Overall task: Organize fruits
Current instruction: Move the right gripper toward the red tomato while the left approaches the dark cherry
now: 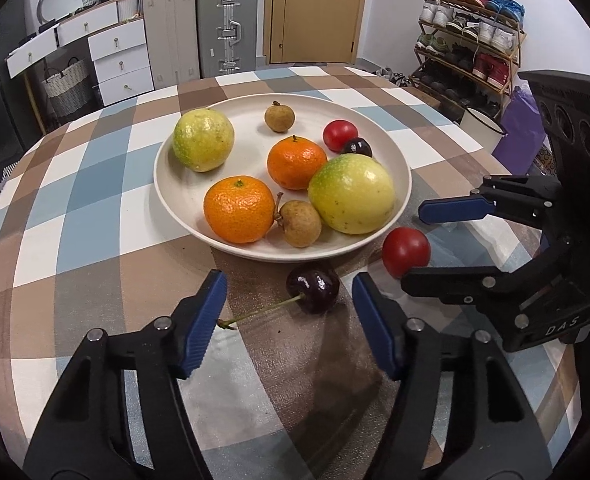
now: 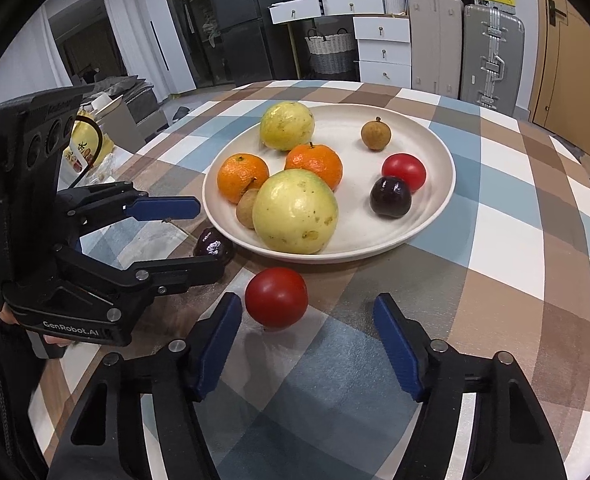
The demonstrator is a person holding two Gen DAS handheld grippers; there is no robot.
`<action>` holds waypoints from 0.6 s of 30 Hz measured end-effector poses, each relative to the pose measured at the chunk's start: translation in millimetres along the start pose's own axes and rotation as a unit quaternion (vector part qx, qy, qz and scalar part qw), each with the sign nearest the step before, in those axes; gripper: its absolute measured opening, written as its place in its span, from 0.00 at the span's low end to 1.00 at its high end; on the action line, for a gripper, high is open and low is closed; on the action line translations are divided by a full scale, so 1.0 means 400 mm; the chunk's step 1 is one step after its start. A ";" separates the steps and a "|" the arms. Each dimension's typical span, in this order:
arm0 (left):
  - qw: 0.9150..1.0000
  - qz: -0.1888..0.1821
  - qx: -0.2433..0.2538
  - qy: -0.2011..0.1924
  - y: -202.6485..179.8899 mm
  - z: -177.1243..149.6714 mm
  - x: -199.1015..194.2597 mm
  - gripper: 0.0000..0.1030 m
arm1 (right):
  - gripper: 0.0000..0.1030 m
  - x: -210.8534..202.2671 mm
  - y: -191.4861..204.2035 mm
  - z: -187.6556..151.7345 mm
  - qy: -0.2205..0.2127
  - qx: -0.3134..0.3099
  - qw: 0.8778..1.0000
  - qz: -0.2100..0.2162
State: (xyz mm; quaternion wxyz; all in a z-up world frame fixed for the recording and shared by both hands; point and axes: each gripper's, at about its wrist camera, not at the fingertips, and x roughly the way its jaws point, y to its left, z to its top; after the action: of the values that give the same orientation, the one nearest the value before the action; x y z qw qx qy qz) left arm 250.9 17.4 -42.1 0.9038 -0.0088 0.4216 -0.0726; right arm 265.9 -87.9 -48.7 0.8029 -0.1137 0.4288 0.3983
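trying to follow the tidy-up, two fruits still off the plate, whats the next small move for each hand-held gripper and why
Probably close both. The dark cherry lies on the tablecloth between the left hand-held gripper pads, untouched; the red tomato sits likewise ahead of the right hand-held gripper. Both are off the plate.

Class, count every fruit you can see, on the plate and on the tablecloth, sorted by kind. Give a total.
Guavas: 2
Oranges: 2
Longans: 2
Red tomatoes: 2
Dark cherries: 2
Total: 10
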 end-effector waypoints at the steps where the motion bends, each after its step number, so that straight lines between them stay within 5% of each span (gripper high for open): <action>1: 1.000 -0.001 0.001 0.001 -0.001 0.000 0.000 0.59 | 0.63 0.001 0.002 0.000 0.000 -0.002 1.000 0.001; 18: 0.999 -0.031 0.015 0.006 -0.017 -0.003 0.003 0.33 | 0.40 0.006 0.032 0.003 -0.001 -0.023 1.000 0.006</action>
State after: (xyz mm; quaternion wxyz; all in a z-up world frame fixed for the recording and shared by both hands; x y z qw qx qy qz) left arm 249.8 10.5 -43.3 0.8986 -0.0077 0.4254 -0.1068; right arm 257.9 -77.6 -48.0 0.7981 -0.1295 0.4190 0.4131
